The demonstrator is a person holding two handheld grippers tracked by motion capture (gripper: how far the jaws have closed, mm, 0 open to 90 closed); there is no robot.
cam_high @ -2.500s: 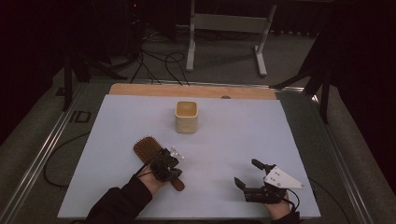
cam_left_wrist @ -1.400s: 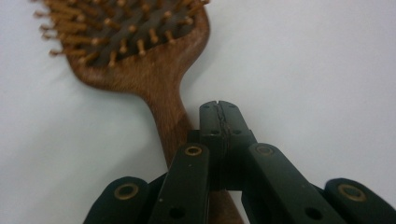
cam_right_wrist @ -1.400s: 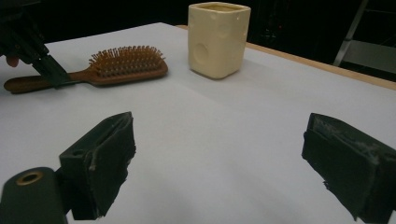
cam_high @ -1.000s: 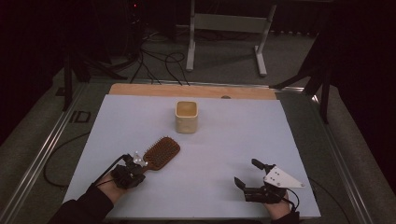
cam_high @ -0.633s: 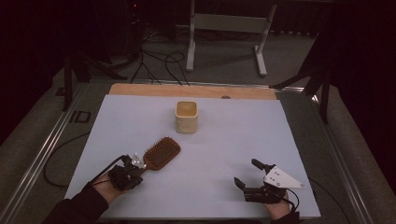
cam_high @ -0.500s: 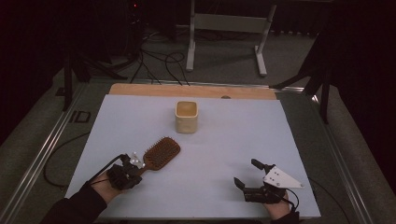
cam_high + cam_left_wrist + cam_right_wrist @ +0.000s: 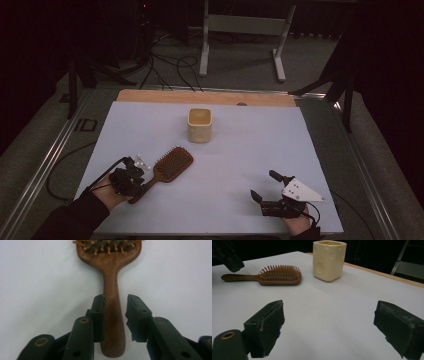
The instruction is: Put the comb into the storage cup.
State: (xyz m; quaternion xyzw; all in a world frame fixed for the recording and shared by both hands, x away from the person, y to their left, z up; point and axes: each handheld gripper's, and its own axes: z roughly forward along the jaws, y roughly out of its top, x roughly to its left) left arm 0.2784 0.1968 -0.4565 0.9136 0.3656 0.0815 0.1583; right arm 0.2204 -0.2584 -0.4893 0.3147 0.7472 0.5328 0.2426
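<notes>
While the left claw (image 7: 115, 315) is just opening off the hairbrush (image 7: 165, 169) handle at lower left of the surface (image 7: 240, 150), we're lifting straight, avoiding nudging it; right claw (image 7: 265, 190) is idling released.

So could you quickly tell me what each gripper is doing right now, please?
Left gripper: just opened, hairbrush handle between jaws, released.
Right gripper: open, holding nothing.
</notes>
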